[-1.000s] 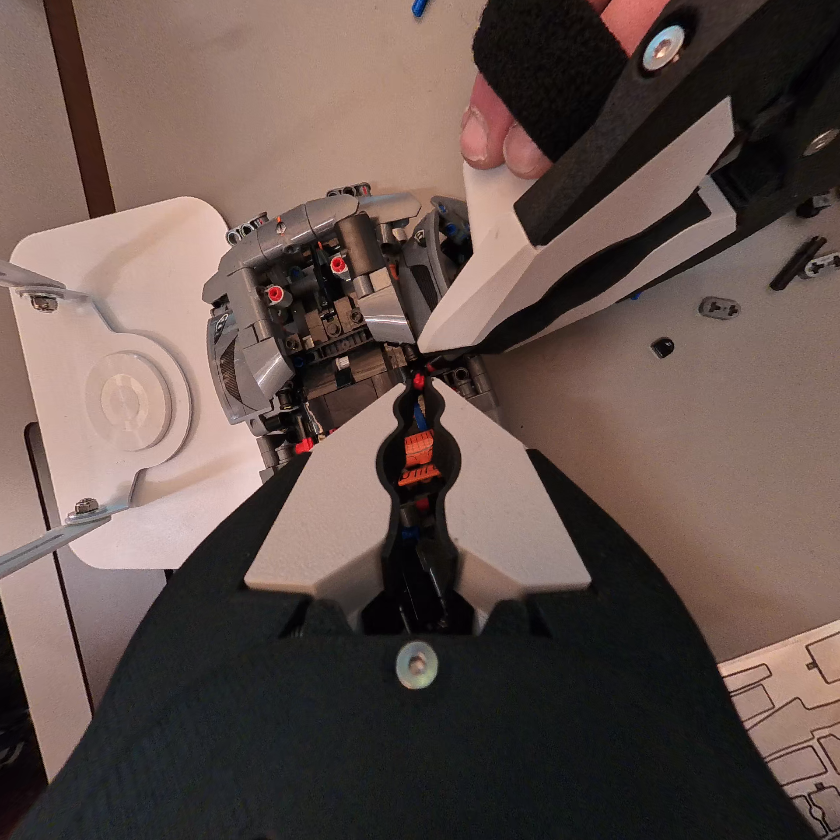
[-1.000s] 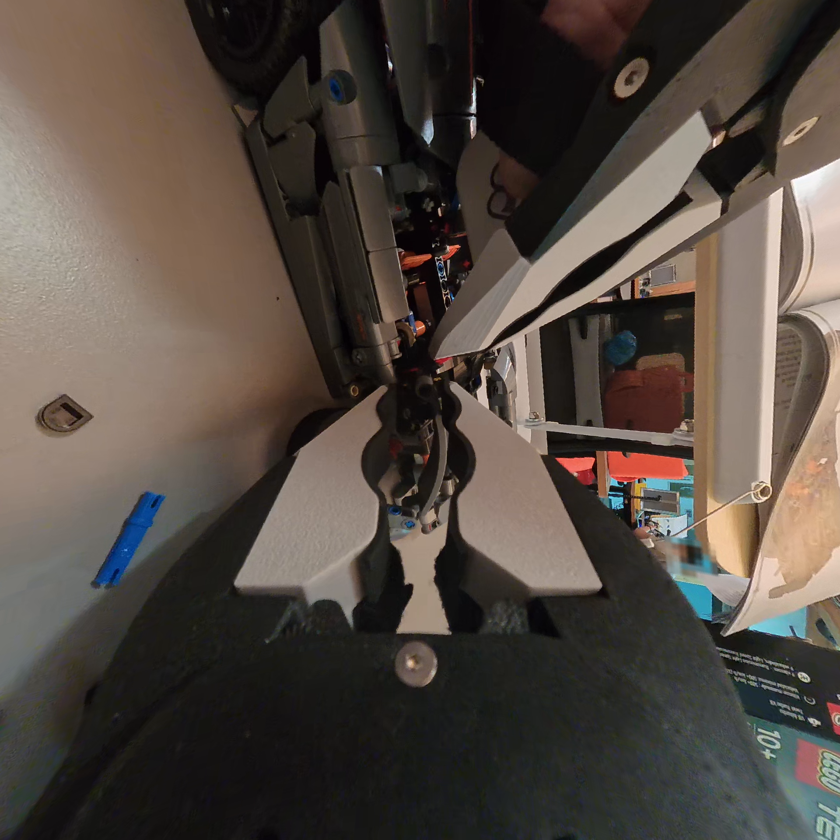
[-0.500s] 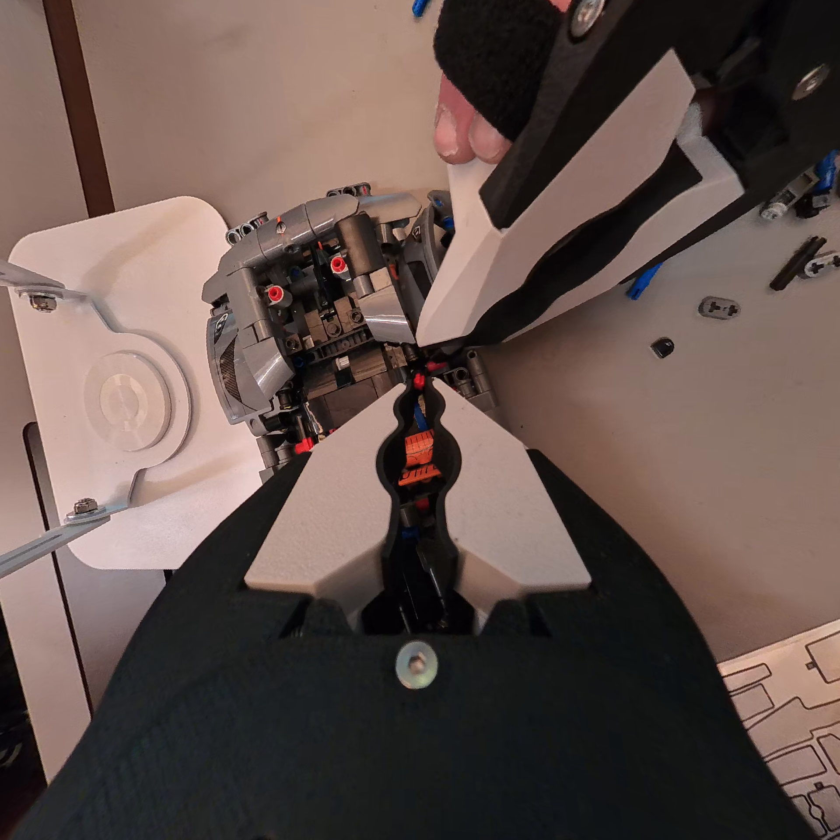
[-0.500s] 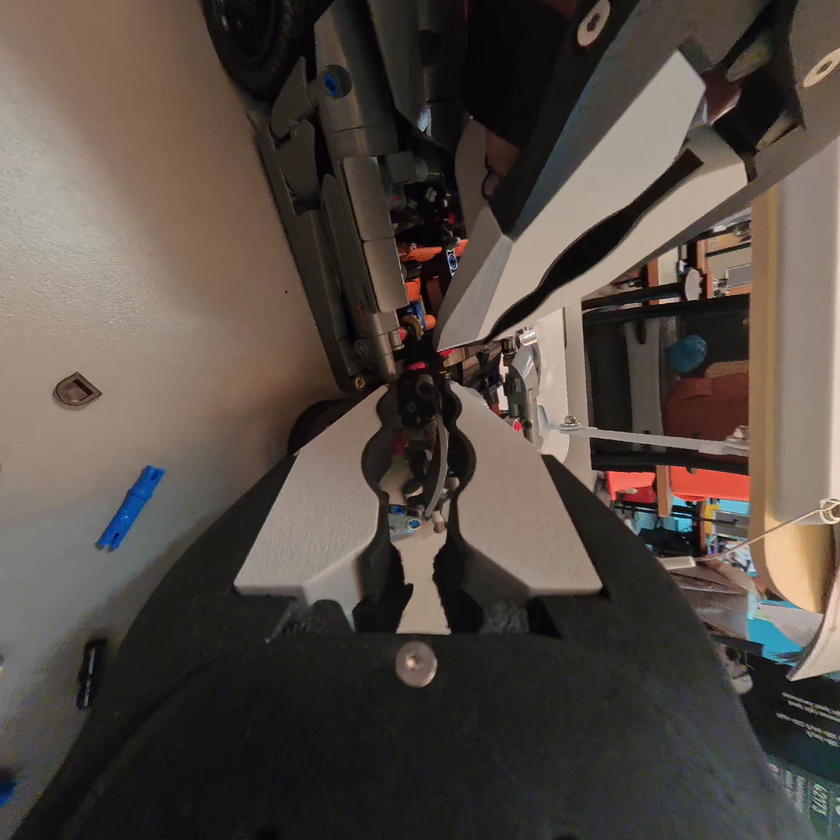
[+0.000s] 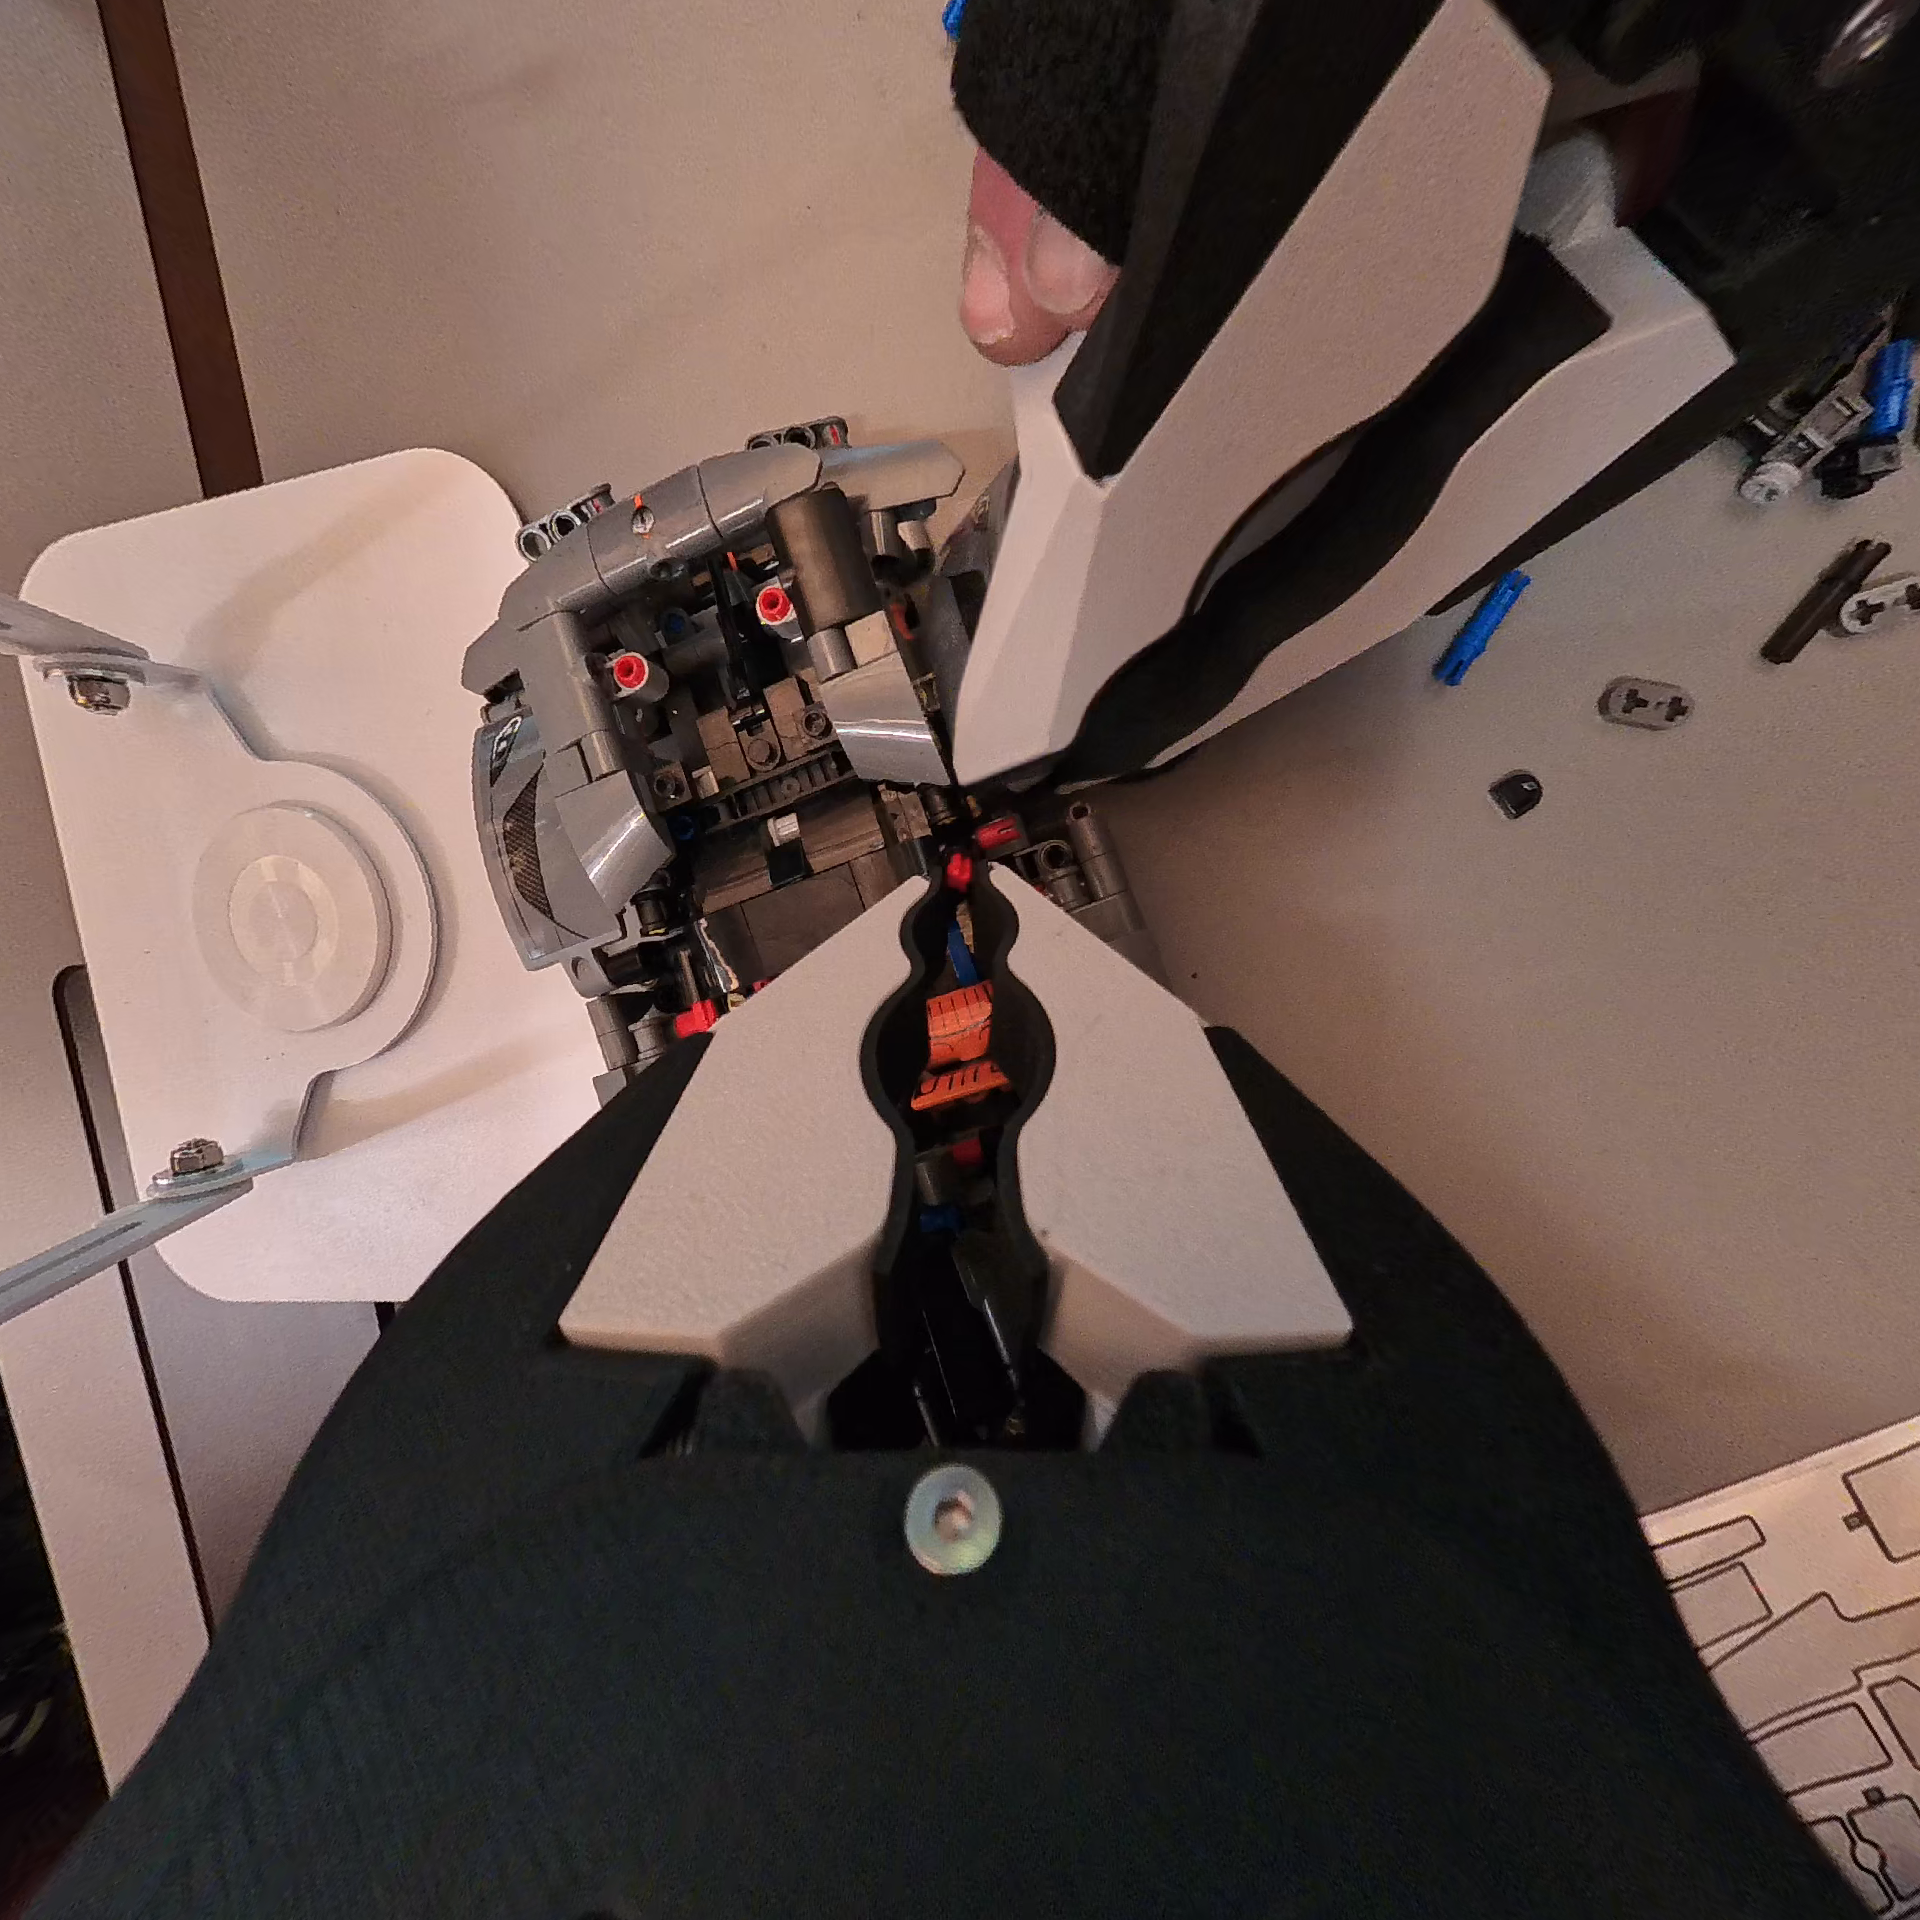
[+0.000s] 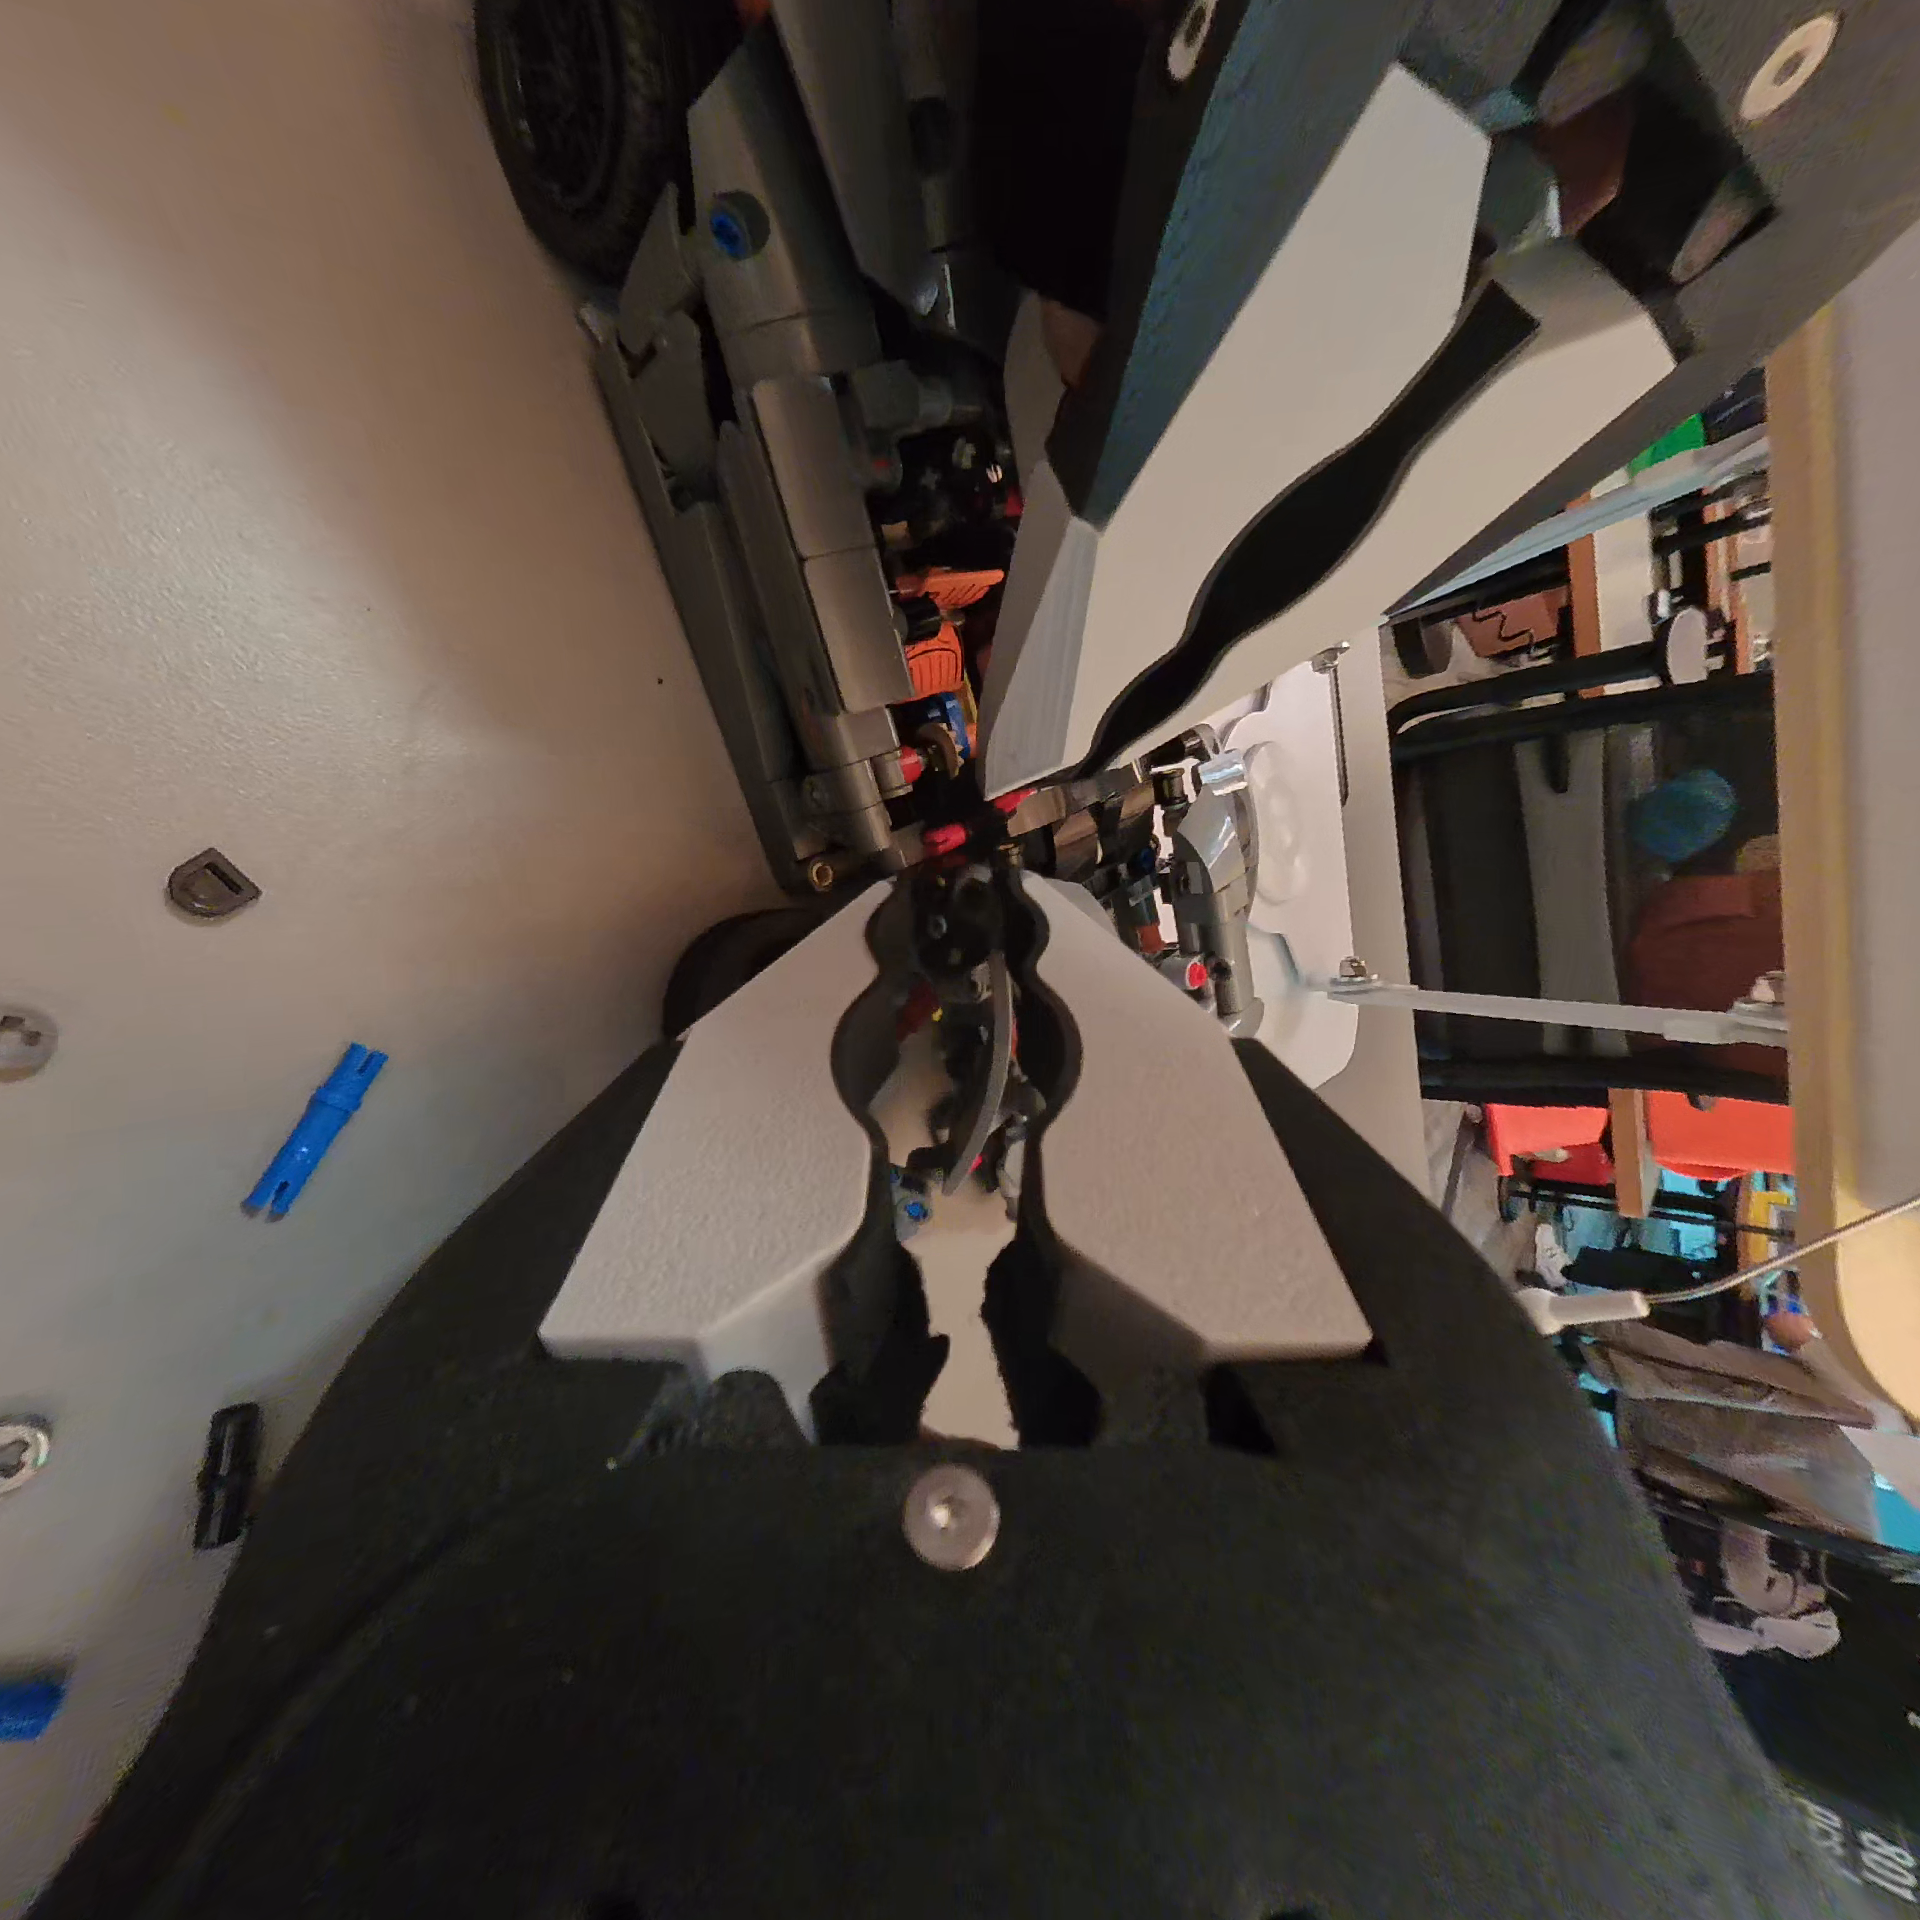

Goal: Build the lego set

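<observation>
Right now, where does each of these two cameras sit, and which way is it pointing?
Left wrist view: on the left gripper, looking down its jaws at the grey lego car on the table; fingertips show.
Right wrist view: on the right gripper, looking sideways along the car's side.
Both show the car and the opposite gripper.

Bare table (image 5: pixel 1455 1091) lies right of the model (image 5: pixel 707 727); loose parts, including a blue pin (image 5: pixel 1481 627), are scattered well apart farther right. The white stand (image 5: pixel 312 644) blocks the model's left side. Both grippers' tips crowd 1 spot on the model, closing off access there.
</observation>
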A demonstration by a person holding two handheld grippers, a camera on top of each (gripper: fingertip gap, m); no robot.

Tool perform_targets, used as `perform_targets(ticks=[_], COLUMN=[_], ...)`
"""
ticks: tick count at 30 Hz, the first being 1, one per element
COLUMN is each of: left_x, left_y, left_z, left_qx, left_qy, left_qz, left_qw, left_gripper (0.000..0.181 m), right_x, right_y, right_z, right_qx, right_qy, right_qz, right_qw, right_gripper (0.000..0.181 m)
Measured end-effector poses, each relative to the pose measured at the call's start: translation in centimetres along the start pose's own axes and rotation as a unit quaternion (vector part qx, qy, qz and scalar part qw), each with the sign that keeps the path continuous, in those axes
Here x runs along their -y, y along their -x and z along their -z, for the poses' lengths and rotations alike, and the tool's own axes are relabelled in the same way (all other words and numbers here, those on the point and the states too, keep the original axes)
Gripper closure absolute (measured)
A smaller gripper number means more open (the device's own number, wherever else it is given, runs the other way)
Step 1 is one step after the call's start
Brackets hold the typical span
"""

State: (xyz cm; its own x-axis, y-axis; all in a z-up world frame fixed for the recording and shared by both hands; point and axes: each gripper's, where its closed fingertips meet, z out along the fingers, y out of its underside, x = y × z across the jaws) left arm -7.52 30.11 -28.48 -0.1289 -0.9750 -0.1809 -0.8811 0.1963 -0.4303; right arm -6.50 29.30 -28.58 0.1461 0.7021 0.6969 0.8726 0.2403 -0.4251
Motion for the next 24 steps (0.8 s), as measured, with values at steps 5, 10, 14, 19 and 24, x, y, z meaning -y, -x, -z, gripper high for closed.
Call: perform_targets(ticks=[5, 10, 14, 19, 24], left_x=[0.0, 0.0, 0.0, 0.0, 0.0], left_y=[0.0, 0.0, 0.0, 0.0, 0.0], left_z=[0.0, 0.0, 0.0, 0.0, 0.0], left_qx=[0.000, 0.000, -0.001, -0.001, -0.002], left_qy=[0.000, 0.000, 0.000, 0.000, 0.000], left_qz=[0.000, -0.001, 0.000, 0.000, 0.000], left_qw=[1.000, 1.000, 1.000, 1.000, 1.000], left_gripper=[0.180, 0.180, 0.180, 0.180, 0.180], right_x=[-0.1, -0.1, -0.3, -0.5, -1.5], right_y=[0.6, 0.5, 0.1, -0.5, -1.9], right_z=[-0.2, -0.1, 0.3, 1.1, 2.4], right_qx=[0.014, 0.016, 0.026, 0.035, 0.038], right_qy=[0.001, 0.001, 0.001, -0.001, 0.009], right_qz=[-0.004, -0.003, -0.018, -0.031, -0.074], right_qw=[1.000, 1.000, 0.999, 0.999, 0.996], right_gripper=[0.156, 0.161, 0.159, 0.161, 0.160])
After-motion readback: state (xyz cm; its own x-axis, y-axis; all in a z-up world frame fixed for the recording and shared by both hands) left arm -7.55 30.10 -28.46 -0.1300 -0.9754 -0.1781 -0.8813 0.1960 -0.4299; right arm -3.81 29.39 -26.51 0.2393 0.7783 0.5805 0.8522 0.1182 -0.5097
